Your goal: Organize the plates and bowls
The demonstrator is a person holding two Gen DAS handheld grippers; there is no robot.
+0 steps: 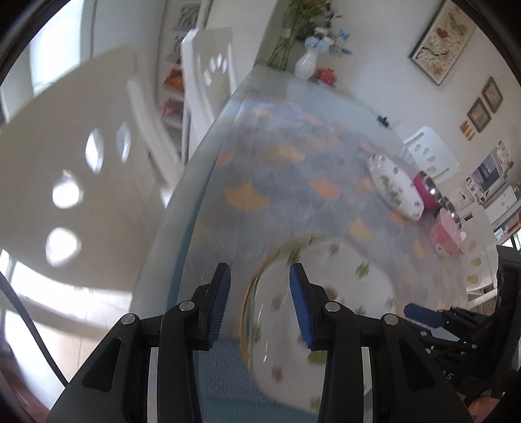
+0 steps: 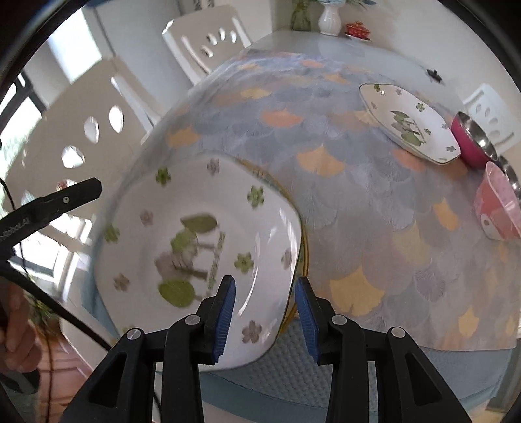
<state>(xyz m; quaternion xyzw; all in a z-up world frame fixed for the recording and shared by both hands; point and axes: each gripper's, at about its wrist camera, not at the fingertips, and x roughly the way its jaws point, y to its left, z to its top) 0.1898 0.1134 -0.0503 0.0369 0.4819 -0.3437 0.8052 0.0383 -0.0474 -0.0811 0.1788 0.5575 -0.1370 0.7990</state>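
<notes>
Straddling the near rim of the floral plate, the right gripper is held low at the table's near edge, blue pads apart, one over the plate's face and one outside its rim; contact cannot be told.

- Left gripper: seen at the plate's left side, jaws apart, the gold-lined rim between the pads; view motion-blurred, grip not discernible. From the right wrist view only a black finger is seen, left of the plate.
- Floral plate: white, squarish, resting on the tablecloth at the table's near edge.
- Second floral plate: lies beyond the first, far right.
- Magenta bowl: just right of the second plate; steel interior.
- Pink bowl: nearer than the magenta bowl, just beside it.
- Tablecloth: blue-grey, fan pattern in orange and yellow.
- White vase and red lidded dish: far end of the table.
- White chairs: along the table's left side.
- Framed pictures: on the wall beyond.
</notes>
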